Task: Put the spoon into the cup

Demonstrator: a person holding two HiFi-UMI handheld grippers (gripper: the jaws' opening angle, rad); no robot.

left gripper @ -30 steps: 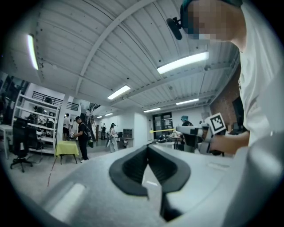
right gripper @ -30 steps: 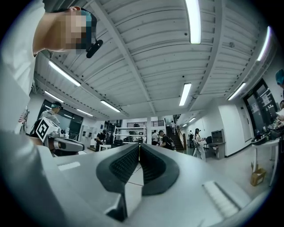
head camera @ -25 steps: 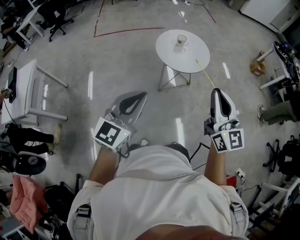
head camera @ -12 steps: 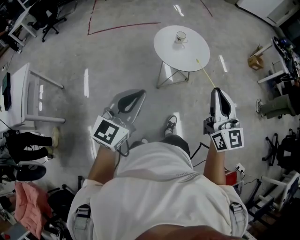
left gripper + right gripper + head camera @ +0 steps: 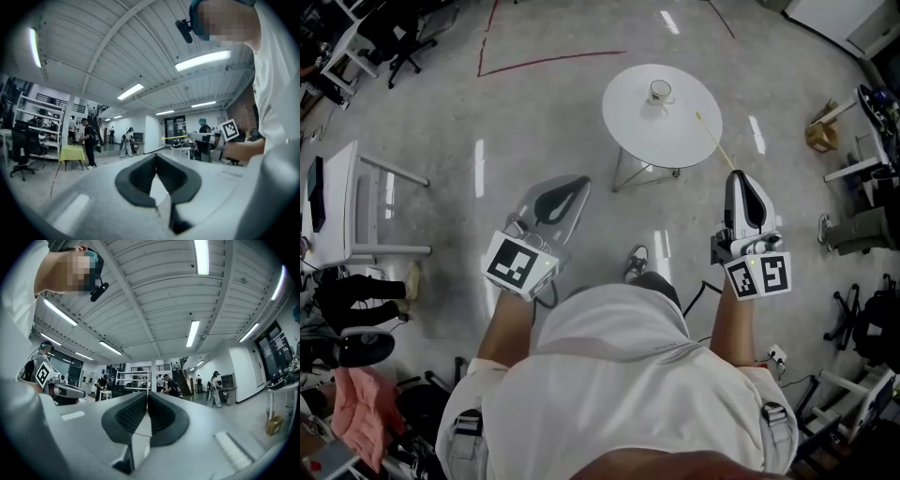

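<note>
While spoon (image 5: 712, 141) sits in right tongs (image 5: 735, 175), cup (image 5: 659, 91) waits.
Left tongs (image 5: 578, 185) closed, empty; right tongs clamped on end of thin yellow spoon pointing toward round white bench (image 5: 633, 117); cup stands there, apart. Judged light, slender, likely to pivot: grip mid-handle.

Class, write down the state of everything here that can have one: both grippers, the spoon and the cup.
Left gripper: fingers shut, nothing between them.
Right gripper: fingers shut on the spoon.
Spoon: held, pointing toward the round table, not in the cup.
Cup: upright on the round table.
</note>
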